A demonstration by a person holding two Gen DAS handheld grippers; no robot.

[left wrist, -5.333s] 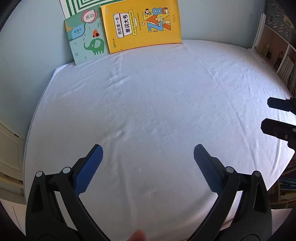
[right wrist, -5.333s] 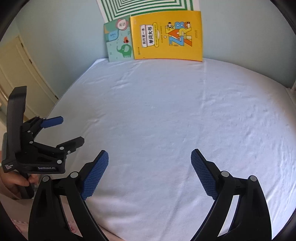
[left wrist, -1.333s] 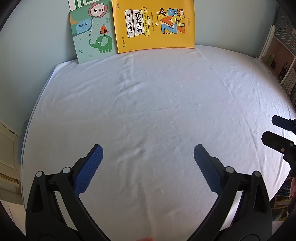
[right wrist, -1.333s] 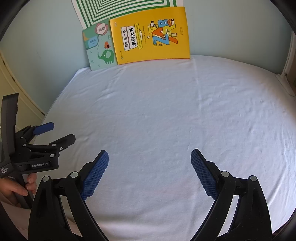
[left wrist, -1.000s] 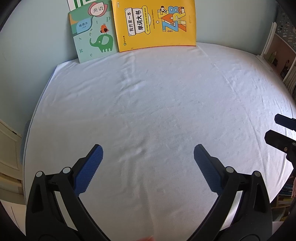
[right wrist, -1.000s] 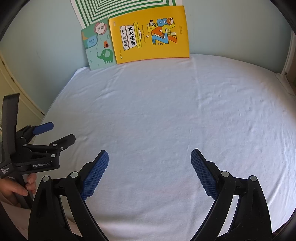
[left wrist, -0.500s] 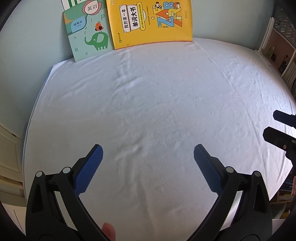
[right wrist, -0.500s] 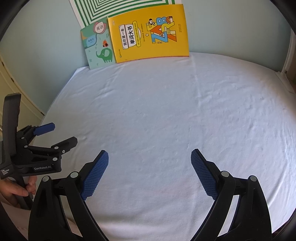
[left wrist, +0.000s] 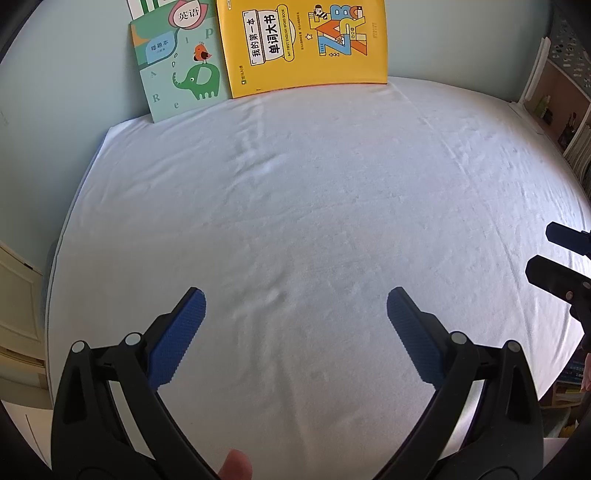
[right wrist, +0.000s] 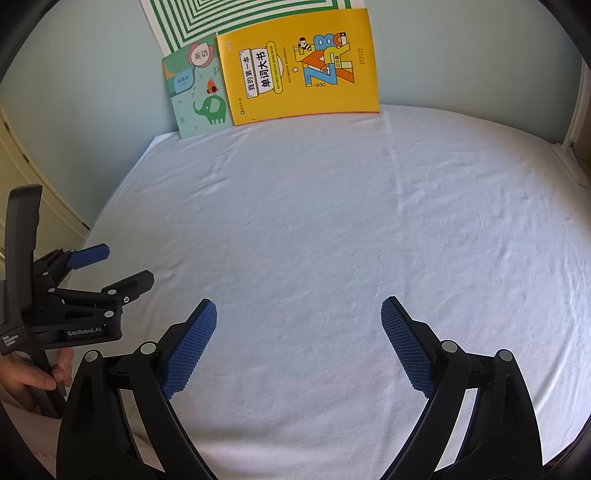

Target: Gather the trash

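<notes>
A: Left view: white sheet (left wrist: 314, 229), books (left wrist: 303, 44) at the wall. My left gripper (left wrist: 295, 314) gapes, empty. No trash visible.

B: Right view: right gripper (right wrist: 299, 328) wide, empty too. I'd scan beyond the sheet first.

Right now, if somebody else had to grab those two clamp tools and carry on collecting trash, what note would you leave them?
Left gripper: open, empty, over the white cloth-covered table.
Right gripper: open, empty, over the same cloth.
Trash: none in either view.
Against the wall: yellow word book, green elephant notebook, green-striped white sheet.
Done: nothing visibly collected.
Left: find the trash and a place to put it.
</notes>
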